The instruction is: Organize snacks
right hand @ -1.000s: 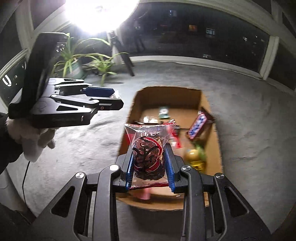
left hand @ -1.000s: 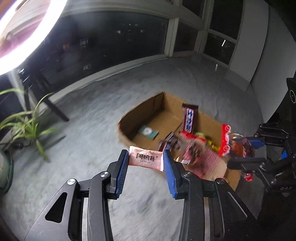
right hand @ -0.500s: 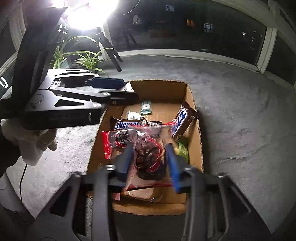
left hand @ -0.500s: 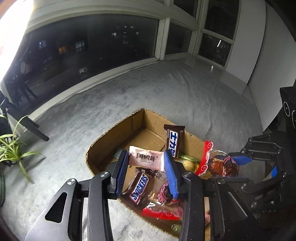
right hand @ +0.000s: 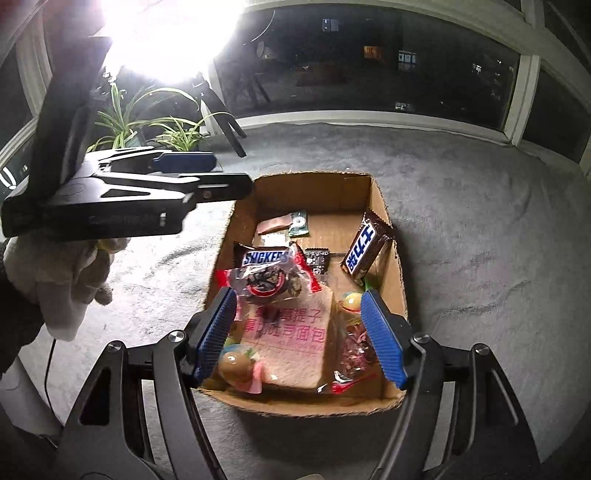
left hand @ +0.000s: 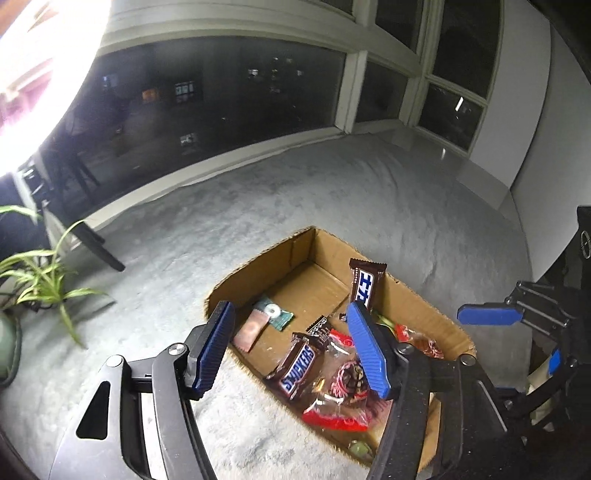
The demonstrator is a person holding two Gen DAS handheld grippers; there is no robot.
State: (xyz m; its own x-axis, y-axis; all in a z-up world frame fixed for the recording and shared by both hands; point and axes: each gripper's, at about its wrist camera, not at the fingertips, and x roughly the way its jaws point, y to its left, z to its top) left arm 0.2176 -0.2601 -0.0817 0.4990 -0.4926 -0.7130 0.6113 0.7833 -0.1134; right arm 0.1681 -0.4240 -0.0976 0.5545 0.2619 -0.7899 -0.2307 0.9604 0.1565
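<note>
A cardboard box [left hand: 413, 299] [right hand: 397, 280] on grey carpet holds several snacks. My left gripper [left hand: 291, 343] is open and empty above the box's near-left side. A small pink packet [left hand: 251, 330] [right hand: 273, 225] lies on the box floor beside a green packet [left hand: 275, 314]. My right gripper [right hand: 299, 332] is open and empty over the box's near end. A red-edged clear snack bag [right hand: 266, 282] lies on a pink toast bread pack [right hand: 295, 343]. A Snickers bar [left hand: 299, 363] [right hand: 264, 256] lies flat; another bar [left hand: 365, 284] [right hand: 365, 247] leans on the right wall.
Grey carpet [left hand: 332, 199] surrounds the box. Potted plants [left hand: 40, 277] [right hand: 147, 125] stand at the left near dark windows. A bright lamp [right hand: 166, 33] glares at the top. The left gripper's body and a gloved hand [right hand: 66, 280] sit left of the box in the right wrist view.
Both grippers opened. The pink packet dropped from my left gripper into the box. The red-edged snack bag dropped from my right gripper onto the bread pack.
</note>
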